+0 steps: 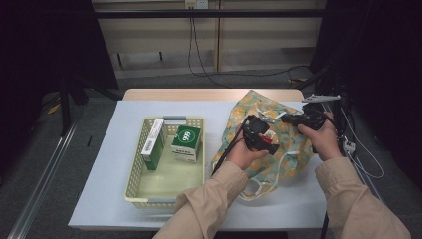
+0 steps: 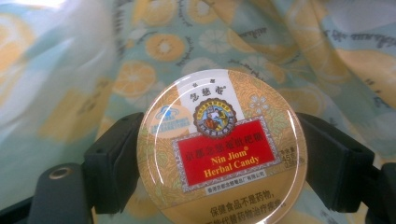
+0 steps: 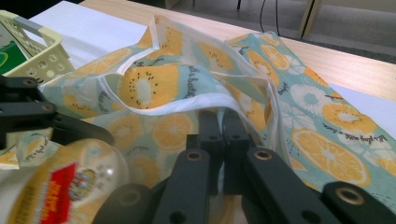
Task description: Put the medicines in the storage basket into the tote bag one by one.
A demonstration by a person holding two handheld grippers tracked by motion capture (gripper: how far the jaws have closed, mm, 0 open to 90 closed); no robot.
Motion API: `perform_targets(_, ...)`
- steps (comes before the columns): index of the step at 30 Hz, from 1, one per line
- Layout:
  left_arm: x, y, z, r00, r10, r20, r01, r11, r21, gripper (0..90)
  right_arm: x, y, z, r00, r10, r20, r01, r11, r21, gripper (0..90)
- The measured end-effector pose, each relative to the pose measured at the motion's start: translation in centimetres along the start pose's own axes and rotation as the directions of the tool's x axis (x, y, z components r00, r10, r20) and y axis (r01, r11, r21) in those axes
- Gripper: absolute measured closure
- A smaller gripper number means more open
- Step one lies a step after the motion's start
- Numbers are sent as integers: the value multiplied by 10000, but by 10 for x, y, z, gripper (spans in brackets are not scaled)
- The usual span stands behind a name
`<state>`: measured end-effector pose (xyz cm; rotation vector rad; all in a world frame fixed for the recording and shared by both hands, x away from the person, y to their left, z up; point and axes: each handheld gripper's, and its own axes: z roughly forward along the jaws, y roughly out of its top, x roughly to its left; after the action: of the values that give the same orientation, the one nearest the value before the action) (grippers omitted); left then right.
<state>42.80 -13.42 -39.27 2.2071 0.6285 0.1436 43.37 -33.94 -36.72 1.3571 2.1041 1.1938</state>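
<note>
A round gold tin of herbal candy (image 2: 222, 149) with a red label sits between the black jaws of my left gripper (image 2: 222, 156), which is shut on its rim. In the high view this gripper (image 1: 263, 137) hovers over the fruit-print cloth bag (image 1: 278, 149) at the table's middle right. The tin (image 3: 60, 186) also appears at lower left in the right gripper view. My right gripper (image 3: 223, 123) is shut on the bag's white hem (image 3: 187, 100) and lifts it so the mouth gapes. In the high view the right gripper (image 1: 291, 119) is just right of the left one.
A pale yellow plastic basket (image 1: 137, 149) stands at the left of the white sheet (image 1: 109, 169), holding a green-and-white box (image 1: 186, 143) and a taller upright box (image 1: 154, 142). The basket's corner (image 3: 42, 46) is close to the bag. Cables hang off the right table edge (image 1: 348, 144).
</note>
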Motion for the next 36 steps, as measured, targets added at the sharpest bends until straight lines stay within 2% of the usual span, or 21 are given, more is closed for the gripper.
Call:
perform_targets(1, 1, 0, 2, 9997, -103, -214, 103, 9999, 4, 205, 0, 0, -1, 10000, 20, 9, -20, 10000, 7, 900)
perform_targets(2, 4, -1, 5, 9999, -144, -56, 144, 9999, -31, 205, 0, 0, -1, 10000, 34, -15, -34, 10000, -22, 900)
perform_targets(3, 5, -2, 9, 9996, -268, -77, 268, 9996, -15, 205, 0, 0, -1, 10000, 40, -27, -41, 10000, -24, 900)
perform_targets(5, 11, -3, 14, 9992, -343, -211, 342, 9994, -34, 205, -2, 0, -1, 10000, 46, 14, -46, 10000, 11, 900)
perform_targets(6, 13, -3, 17, 9984, -380, -414, 379, 9993, -30, 205, -2, 0, -1, 10000, 73, -11, -73, 10000, -8, 900)
perform_targets(7, 16, -4, 20, 9986, -447, -265, 446, 9990, -58, 205, -3, 0, -1, 9999, 112, -13, -112, 9999, -18, 900)
perform_targets(11, 21, 1, 31, 9992, -315, -236, 318, 9994, 136, 205, -6, -1, 2, 9997, 231, 16, -231, 9997, -4, 900)
perform_targets(13, 23, 3, 36, 9991, -358, -237, 356, 9993, -63, 205, -7, -1, 4, 9996, 294, 22, -294, 9996, 28, 900)
perform_targets(17, 30, 7, 46, 9978, -196, -629, 202, 9998, 77, 204, -10, -1, 7, 9992, 388, 38, -388, 9992, -5, 900)
perform_targets(19, 34, 8, 50, 9951, -242, -959, 201, 9988, -437, 201, -10, 0, 8, 9990, 443, 94, -444, 9990, 22, 899)
perform_targets(21, 37, 8, 52, 9954, -267, -925, 197, 9969, -757, 174, -10, 0, 8, 9987, 480, 146, -481, 9988, 58, 899)
perform_targets(22, 38, 7, 53, 9951, -351, -930, 283, 9969, -740, 144, -9, 1, 8, 9987, 473, 171, -474, 9989, 34, 898)
perform_targets(23, 37, 7, 52, 9945, -486, -932, 427, 9970, -642, 133, -9, 1, 8, 9988, 466, 168, -467, 9989, 51, 898)
perform_targets(26, 34, 6, 46, 9960, -473, -752, 459, 9987, -201, 104, -7, 1, 9, 9989, 413, 203, -416, 9990, 143, 898)
perform_targets(28, 31, 5, 37, 9975, -466, -536, 462, 9989, -91, 111, -5, 1, 11, 9991, 374, 186, -377, 9991, 168, 898)
perform_targets(29, 30, 4, 33, 9982, -414, -438, 410, 9991, -104, 115, -3, 1, 11, 9992, 351, 192, -355, 9992, 173, 898)
perform_targets(31, 28, 3, 23, 9973, -442, -580, 438, 9990, -75, 119, 0, 2, 13, 9994, 292, 196, -296, 9994, 195, 898)
perform_targets(32, 28, 2, 18, 9979, -527, -365, 519, 9984, -231, 118, 3, 3, 14, 9994, 284, 172, -287, 9994, 180, 898)
perform_targets(33, 28, 2, 12, 9980, -543, -320, 536, 9983, -239, 121, 5, 4, 15, 9996, 237, 144, -239, 9996, 180, 898)
perform_targets(36, 26, 4, -4, 9983, -421, -392, 407, 9985, -364, 116, 11, 6, 18, 9998, 141, 108, -143, 9996, 243, 898)
